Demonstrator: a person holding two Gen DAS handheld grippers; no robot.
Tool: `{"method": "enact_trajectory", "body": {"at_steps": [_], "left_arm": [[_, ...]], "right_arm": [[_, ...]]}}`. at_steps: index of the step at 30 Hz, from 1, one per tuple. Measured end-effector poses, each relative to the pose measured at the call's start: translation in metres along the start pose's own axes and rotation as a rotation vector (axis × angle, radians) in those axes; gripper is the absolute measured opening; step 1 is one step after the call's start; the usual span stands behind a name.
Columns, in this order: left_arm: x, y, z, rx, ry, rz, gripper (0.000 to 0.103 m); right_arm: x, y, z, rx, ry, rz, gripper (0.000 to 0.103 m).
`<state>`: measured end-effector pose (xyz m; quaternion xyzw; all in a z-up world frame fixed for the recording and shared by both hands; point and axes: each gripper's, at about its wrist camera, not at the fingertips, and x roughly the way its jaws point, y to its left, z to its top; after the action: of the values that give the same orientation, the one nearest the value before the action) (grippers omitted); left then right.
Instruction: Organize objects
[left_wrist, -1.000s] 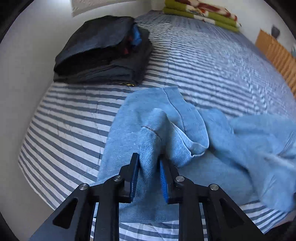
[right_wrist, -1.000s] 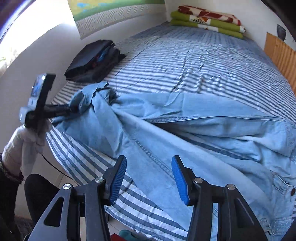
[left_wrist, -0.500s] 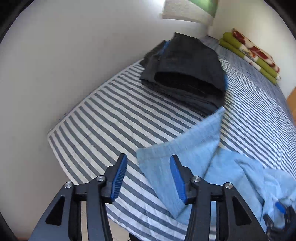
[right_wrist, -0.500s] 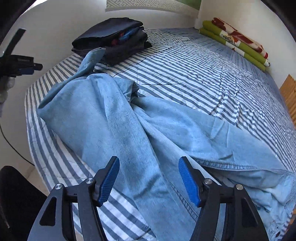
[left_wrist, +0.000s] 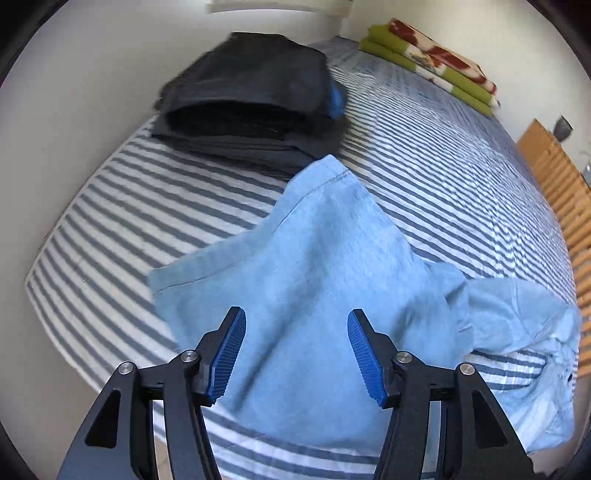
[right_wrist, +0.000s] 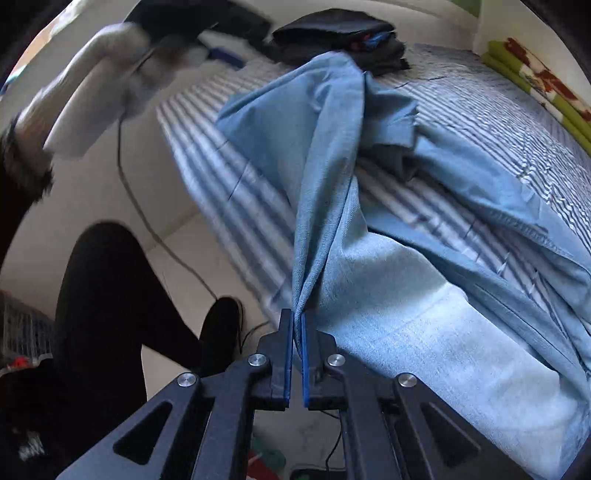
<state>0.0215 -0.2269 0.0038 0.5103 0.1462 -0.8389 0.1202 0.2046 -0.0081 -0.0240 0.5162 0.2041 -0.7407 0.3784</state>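
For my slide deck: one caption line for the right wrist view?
Right gripper pinches a fold of the light blue denim garment at the striped bed's edge.

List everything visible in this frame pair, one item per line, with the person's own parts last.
jeans: one, light blue, spread across the near end of the bed
dark clothes: one folded stack, black and grey, by the wall beyond the jeans
blankets: one folded stack, green with red and cream, far end of the bed
bed: one, blue and white stripes
slats: wooden, right of the bed
cable: one, dark, on the floor
left gripper: above the jeans, jaws opening, nothing between
right gripper: shut on a jeans fold
leg: black trousers, beside the bed
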Motion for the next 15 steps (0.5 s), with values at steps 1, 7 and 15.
{"method": "enact_trajectory", "body": {"at_steps": [1,7,15], "left_arm": [[0.003,-0.01,0.0,0.015,0.008,-0.007,0.061],[0.037,-0.08,0.008,0.117,0.082,-0.043,0.079],[0.063,-0.075,-0.004,0.116,0.085,0.067,0.03]], "right_arm": [[-0.001,-0.001,-0.005,0.017,0.009,0.008,0.007],[-0.05,-0.047,-0.005,0.245,-0.11,0.012,0.031],[-0.088,-0.11,-0.007,0.43,-0.22,-0.102,0.034]]}}
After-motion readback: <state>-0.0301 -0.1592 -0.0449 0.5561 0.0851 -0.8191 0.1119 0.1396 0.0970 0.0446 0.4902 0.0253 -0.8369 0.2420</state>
